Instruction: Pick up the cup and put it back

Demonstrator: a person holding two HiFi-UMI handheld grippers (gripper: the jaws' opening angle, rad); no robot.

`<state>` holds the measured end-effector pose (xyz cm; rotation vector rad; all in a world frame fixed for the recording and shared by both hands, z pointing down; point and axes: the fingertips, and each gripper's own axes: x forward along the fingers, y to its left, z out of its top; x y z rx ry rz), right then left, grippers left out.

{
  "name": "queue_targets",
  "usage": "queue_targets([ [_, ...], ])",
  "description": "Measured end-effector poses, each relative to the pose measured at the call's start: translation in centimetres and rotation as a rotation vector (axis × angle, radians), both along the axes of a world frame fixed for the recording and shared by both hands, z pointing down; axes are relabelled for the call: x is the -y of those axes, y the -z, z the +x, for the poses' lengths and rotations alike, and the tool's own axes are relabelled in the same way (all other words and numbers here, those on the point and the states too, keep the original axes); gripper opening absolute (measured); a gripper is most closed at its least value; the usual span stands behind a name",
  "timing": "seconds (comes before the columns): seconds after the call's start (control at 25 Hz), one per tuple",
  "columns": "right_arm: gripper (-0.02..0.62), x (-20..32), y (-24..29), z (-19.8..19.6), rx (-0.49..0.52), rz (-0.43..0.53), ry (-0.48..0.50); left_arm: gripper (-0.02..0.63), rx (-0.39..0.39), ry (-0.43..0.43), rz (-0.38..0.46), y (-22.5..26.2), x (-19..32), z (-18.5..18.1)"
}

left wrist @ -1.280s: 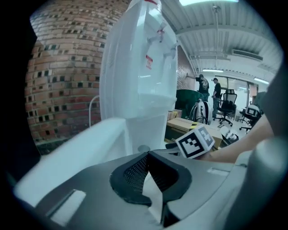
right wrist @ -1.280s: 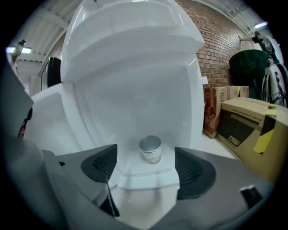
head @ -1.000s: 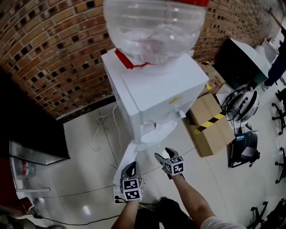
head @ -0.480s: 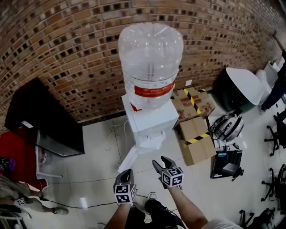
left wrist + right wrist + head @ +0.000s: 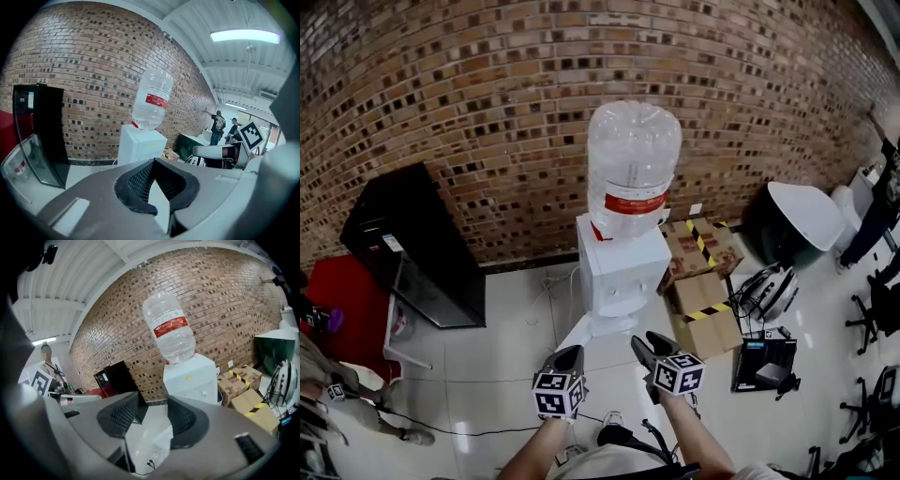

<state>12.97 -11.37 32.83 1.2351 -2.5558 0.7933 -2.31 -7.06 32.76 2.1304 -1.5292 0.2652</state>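
Note:
No cup shows in any view. A white water dispenser (image 5: 619, 267) with an upturned clear bottle (image 5: 633, 164) stands against the brick wall, well ahead of both grippers. My left gripper (image 5: 567, 359) hangs over the floor in front of it, shut with nothing in it; in the left gripper view its pads meet at the tips (image 5: 154, 161). My right gripper (image 5: 652, 345) is beside it, open. Its jaws have just been closing, and nothing lies between them (image 5: 153, 416). Both gripper views face the dispenser (image 5: 140, 145) (image 5: 192, 378).
A black cabinet (image 5: 422, 244) stands left of the dispenser. Cardboard boxes with striped tape (image 5: 703, 281), a helmet (image 5: 769, 286) and a dark bin with a white lid (image 5: 797, 220) are on the right. Cables trail on the tiled floor. A person (image 5: 337, 394) is at lower left.
Both grippers and the head view have risen, so the dispenser looks smaller and farther off. The right jaws stand narrower than before. The left jaws stay together.

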Motion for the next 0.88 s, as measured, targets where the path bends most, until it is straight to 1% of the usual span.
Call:
queue_targets([
  [0.04, 0.167, -1.1, 0.9, 0.0, -0.009, 0.014, -0.008, 0.000, 0.000, -0.010, 0.011, 0.7, -0.6, -0.1],
  [0.08, 0.116, -2.2, 1.6, -0.1, -0.022, 0.025, -0.015, 0.000, 0.006, -0.020, 0.022, 1.3, -1.2, -0.1],
  [0.16, 0.101, -4.2, 2.7, -0.2, -0.049, 0.044, -0.030, 0.000, 0.017, -0.041, 0.045, 2.4, -2.3, 0.0],
  [0.2, 0.019, -5.0, 3.4, -0.3, -0.061, 0.055, -0.038, 0.000, 0.016, -0.050, 0.056, 3.0, -2.7, 0.1],
  [0.24, 0.006, -5.8, 4.0, -0.6, -0.072, 0.064, -0.042, 0.000, 0.012, -0.059, 0.066, 3.5, -3.2, 0.3],
  [0.36, 0.006, -9.2, 4.9, -1.5, -0.082, 0.068, -0.039, 0.000, -0.006, -0.081, 0.069, 3.9, -5.3, 0.6],
  [0.48, 0.006, -12.5, 4.5, -2.3, -0.083, 0.047, -0.038, 0.000, -0.046, -0.093, 0.045, 3.4, -7.6, 0.7],
  [0.56, 0.006, -13.9, 4.0, -2.8, -0.084, 0.039, -0.050, 0.000, -0.054, -0.096, 0.035, 3.0, -8.8, 0.4],
  [0.68, 0.006, -15.1, 3.5, -3.2, -0.078, 0.036, -0.063, 0.000, -0.054, -0.100, 0.031, 2.9, -10.0, -0.1],
  [0.8, 0.006, -15.1, 3.6, -2.5, -0.100, 0.050, -0.074, 0.000, -0.040, -0.100, 0.048, 3.4, -10.3, -0.1],
  [0.88, 0.006, -14.8, 3.7, -1.9, -0.093, 0.044, -0.087, 0.000, -0.039, -0.096, 0.054, 3.7, -10.3, -0.1],
])
